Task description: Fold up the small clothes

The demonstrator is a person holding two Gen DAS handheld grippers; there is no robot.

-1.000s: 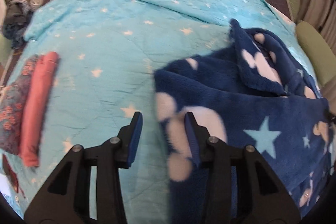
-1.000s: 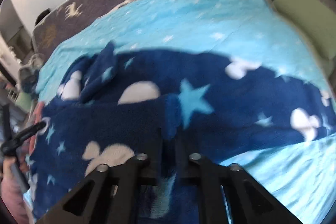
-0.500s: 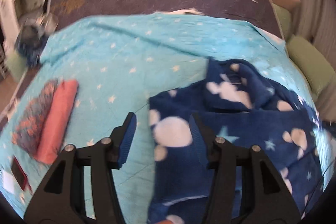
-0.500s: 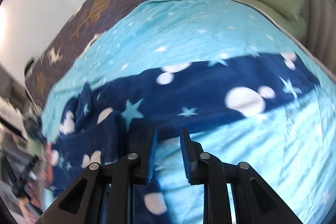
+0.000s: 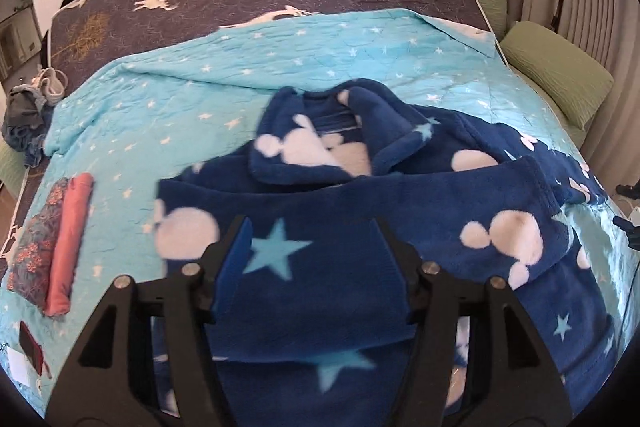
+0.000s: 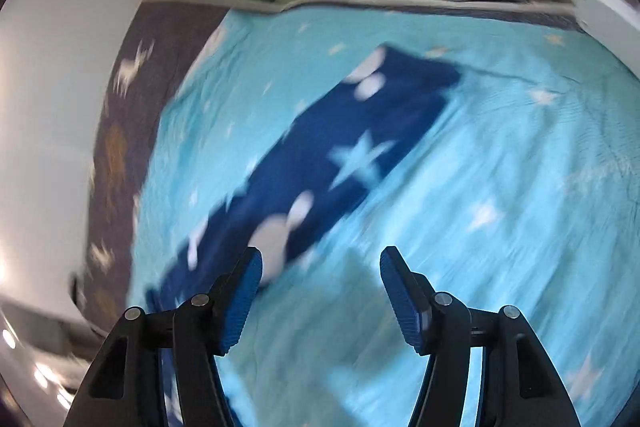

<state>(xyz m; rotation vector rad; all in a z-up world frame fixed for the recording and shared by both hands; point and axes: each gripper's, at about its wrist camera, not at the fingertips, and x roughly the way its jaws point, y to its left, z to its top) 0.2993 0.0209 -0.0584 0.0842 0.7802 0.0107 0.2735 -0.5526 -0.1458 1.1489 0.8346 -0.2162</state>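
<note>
Both grippers, left (image 5: 312,247) and right (image 6: 320,279), are opening and hold nothing, so next comes grabbing the blue fleece robe's (image 5: 360,227) long sleeve (image 6: 340,155) to fold it in.

The fleece robe (image 5: 360,187) lies on the quilt (image 5: 180,115), right of the folded clothes (image 5: 56,239), with the pillows (image 5: 556,79) beyond the bed's right edge.

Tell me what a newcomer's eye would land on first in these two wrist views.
The navy fleece garment with white blobs and pale stars, sprawled across the turquoise star quilt, one sleeve stretching away in the right wrist view. Next, a folded coral and floral pile at the quilt's left edge.
</note>
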